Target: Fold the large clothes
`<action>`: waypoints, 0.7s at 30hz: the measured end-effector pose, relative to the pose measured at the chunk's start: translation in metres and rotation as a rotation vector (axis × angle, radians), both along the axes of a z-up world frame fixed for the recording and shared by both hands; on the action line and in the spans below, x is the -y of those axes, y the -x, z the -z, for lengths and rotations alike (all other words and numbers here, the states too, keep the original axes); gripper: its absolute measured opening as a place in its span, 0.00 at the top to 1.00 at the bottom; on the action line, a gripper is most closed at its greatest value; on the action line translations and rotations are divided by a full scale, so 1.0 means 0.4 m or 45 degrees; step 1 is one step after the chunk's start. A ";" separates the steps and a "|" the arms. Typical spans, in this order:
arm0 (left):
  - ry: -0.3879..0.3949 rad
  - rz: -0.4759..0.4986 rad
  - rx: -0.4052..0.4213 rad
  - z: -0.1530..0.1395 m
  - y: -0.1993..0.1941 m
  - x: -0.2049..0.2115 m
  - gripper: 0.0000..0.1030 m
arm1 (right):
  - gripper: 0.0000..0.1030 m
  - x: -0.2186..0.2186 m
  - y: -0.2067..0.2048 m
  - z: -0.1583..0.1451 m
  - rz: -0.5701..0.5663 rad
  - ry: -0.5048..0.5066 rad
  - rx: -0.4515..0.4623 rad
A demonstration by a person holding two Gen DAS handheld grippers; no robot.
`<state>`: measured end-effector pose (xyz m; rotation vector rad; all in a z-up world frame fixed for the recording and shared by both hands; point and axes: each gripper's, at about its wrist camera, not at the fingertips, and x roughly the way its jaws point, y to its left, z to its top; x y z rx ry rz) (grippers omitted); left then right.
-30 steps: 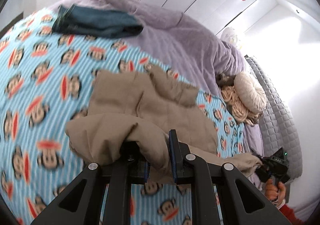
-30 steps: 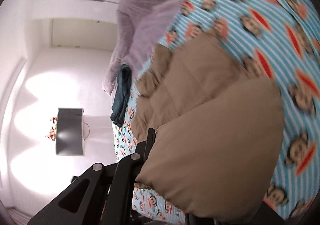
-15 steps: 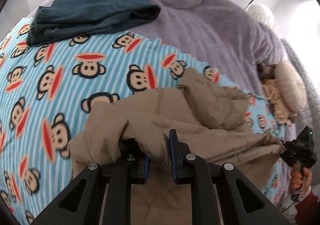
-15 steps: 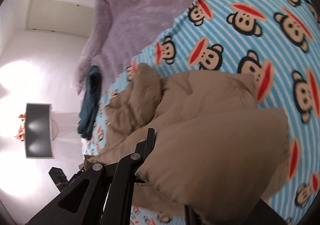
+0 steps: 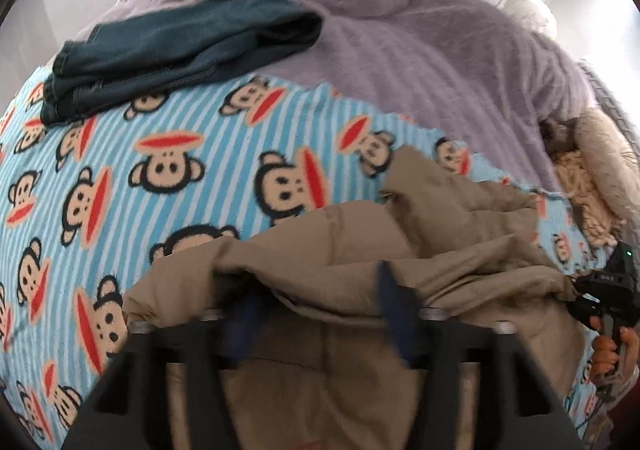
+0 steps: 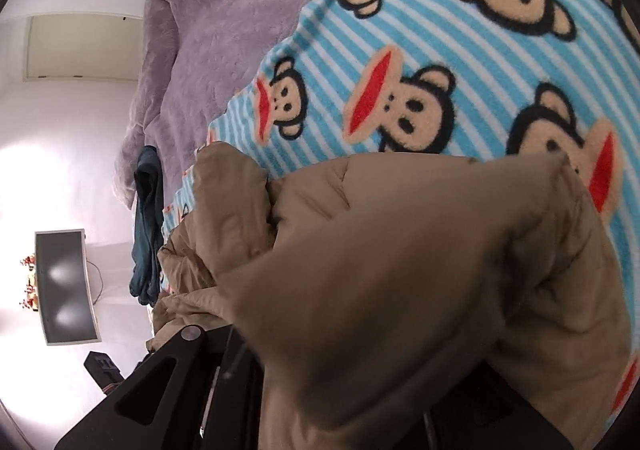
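A tan quilted jacket (image 5: 360, 270) lies bunched on a bed covered by a blue-and-white striped blanket with monkey faces (image 5: 168, 169), toward the near edge of the bed. The left gripper (image 5: 320, 314) is low over the jacket's near fold, its jaws opening: the two blue pads stand well apart, blurred, with the folded edge of the jacket draped between them and no longer pinched. In the left wrist view the right gripper (image 5: 592, 298) shows at the far right, held in a hand (image 5: 612, 350), at the other end of the same fold. In the right wrist view the jacket (image 6: 400, 270) billows over that gripper and hides its fingers; its jaws are opening slightly, and whether the pads press the cloth cannot be told. Folded dark blue jeans (image 5: 180, 49) lie at the far side, where the patterned blanket meets a lilac blanket (image 5: 440, 49). A dark screen (image 6: 64, 286) hangs on the white wall.
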<state>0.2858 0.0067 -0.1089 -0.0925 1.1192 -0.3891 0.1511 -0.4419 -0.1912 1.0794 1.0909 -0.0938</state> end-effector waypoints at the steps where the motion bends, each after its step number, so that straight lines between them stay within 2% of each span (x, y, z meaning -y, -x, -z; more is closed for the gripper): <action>1: -0.004 0.009 0.018 -0.016 0.007 0.001 0.30 | 0.81 0.001 0.004 -0.013 -0.006 0.004 0.008; 2: -0.017 0.021 0.048 -0.038 0.017 0.002 0.12 | 0.72 0.003 0.009 -0.029 -0.014 0.015 0.020; 3: -0.033 0.018 0.080 -0.055 0.025 0.003 0.01 | 0.55 0.004 0.010 -0.047 -0.023 0.038 0.032; 4: -0.058 0.017 0.154 -0.084 0.042 0.001 0.01 | 0.45 0.004 0.013 -0.065 -0.031 0.063 0.045; 5: -0.064 0.028 0.177 -0.097 0.048 0.002 0.01 | 0.35 0.003 0.016 -0.085 -0.037 0.082 0.063; 7: -0.064 0.042 0.215 -0.126 0.062 -0.001 0.01 | 0.35 0.005 0.026 -0.124 -0.043 0.127 0.103; 8: -0.073 0.034 0.232 -0.134 0.067 -0.003 0.01 | 0.36 0.003 0.033 -0.140 -0.047 0.142 0.120; 9: -0.093 0.036 0.238 -0.134 0.067 0.000 0.01 | 0.45 0.000 0.038 -0.149 -0.055 0.151 0.128; 10: -0.113 0.050 0.235 -0.130 0.065 0.006 0.01 | 0.55 -0.015 0.045 -0.164 -0.091 0.173 0.145; 11: -0.142 0.080 0.231 -0.116 0.063 0.018 0.04 | 0.76 -0.032 0.042 -0.168 -0.129 0.197 0.142; 12: -0.168 0.104 0.222 -0.100 0.060 0.031 0.21 | 0.81 -0.053 0.037 -0.171 -0.174 0.228 0.128; 13: -0.188 0.127 0.201 -0.082 0.059 0.043 0.31 | 0.82 -0.077 0.030 -0.166 -0.236 0.261 0.113; 14: -0.209 0.149 0.171 -0.058 0.053 0.059 0.51 | 0.85 -0.106 0.021 -0.157 -0.312 0.294 0.103; 15: -0.227 0.165 0.146 -0.028 0.045 0.076 0.64 | 0.85 -0.134 0.010 -0.145 -0.375 0.346 0.085; 18: -0.283 0.162 0.178 0.017 0.041 0.109 0.64 | 0.85 -0.180 -0.015 -0.104 -0.497 0.416 0.058; 20: -0.353 0.132 0.215 0.043 0.024 0.121 0.64 | 0.85 -0.182 -0.031 -0.076 -0.524 0.469 0.037; 21: -0.367 0.097 0.218 0.059 0.007 0.116 0.64 | 0.89 -0.173 -0.040 -0.064 -0.519 0.526 0.031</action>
